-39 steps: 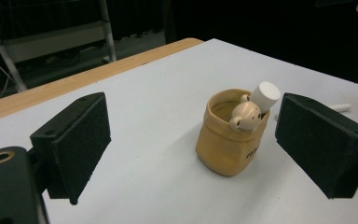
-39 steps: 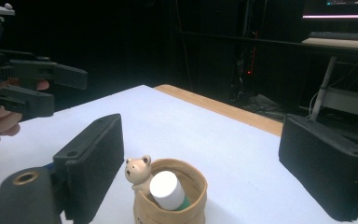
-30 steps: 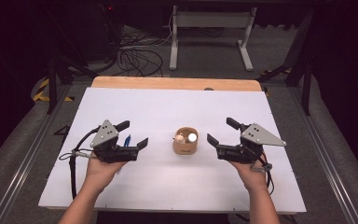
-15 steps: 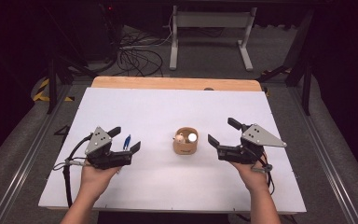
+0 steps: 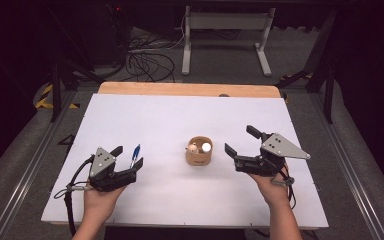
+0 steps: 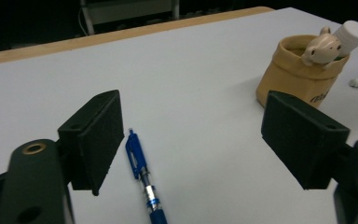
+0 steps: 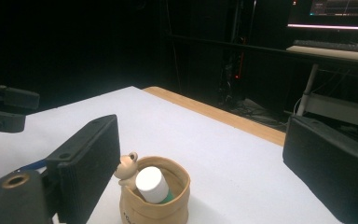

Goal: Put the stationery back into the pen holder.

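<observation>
Your left gripper (image 5: 128, 161) hangs low over the counter (image 5: 180, 115) with the blue pen (image 6: 142, 175) lying flat between its jaws, close to the left one; the jaws have just been closing but are apart from the pen, so nothing is gripped yet, and straddling it this way looks meant to set up a pinch across its barrel. Your right gripper (image 5: 240, 141) waits wide and empty just beside the tan holder (image 5: 198, 152), likely ready to steady that cup, which already has a white-capped item (image 7: 150, 184) inside, while the pen comes over.
</observation>
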`<action>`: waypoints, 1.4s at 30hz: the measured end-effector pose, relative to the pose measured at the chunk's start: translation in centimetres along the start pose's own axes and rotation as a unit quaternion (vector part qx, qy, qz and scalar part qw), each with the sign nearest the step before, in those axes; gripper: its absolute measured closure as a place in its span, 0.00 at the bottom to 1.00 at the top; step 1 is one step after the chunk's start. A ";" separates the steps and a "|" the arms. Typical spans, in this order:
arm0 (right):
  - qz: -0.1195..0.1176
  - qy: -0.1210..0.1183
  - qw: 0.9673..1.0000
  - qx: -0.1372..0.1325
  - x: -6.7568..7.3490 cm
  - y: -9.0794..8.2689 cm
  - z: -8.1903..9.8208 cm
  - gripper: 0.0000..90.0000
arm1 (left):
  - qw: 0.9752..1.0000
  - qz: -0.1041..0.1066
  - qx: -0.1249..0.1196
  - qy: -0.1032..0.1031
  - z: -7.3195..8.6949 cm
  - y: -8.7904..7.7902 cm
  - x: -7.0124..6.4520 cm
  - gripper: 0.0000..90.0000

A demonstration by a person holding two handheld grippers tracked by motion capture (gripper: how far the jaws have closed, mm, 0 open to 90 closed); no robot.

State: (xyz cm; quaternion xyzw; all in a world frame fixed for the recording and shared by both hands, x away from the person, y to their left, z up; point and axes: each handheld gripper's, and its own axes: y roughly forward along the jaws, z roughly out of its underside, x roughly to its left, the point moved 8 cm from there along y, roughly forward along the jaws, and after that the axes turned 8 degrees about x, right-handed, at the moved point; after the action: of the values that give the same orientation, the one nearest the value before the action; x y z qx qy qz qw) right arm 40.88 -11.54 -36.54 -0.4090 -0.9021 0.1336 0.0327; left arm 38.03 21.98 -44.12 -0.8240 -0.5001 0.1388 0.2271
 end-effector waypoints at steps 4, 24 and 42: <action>-0.001 0.000 1.000 0.002 0.0 0.0 0.0 0.13 | 1.000 -0.014 0.014 -0.008 0.7 0.1 0.5 0.33; 0.000 0.003 1.000 0.002 0.1 0.0 -0.1 0.13 | 0.995 -0.052 0.073 -0.039 3.7 1.0 1.2 0.53; -0.001 0.001 1.000 0.005 0.3 0.0 0.0 0.13 | 0.991 -0.051 0.116 -0.049 5.3 2.1 1.5 0.61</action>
State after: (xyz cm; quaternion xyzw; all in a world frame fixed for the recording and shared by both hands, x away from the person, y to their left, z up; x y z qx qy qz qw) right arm 40.74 -11.33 -36.58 -0.4083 -0.9017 0.1380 0.0358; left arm 37.91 23.77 -49.79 -0.7580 -0.5323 0.2246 0.3028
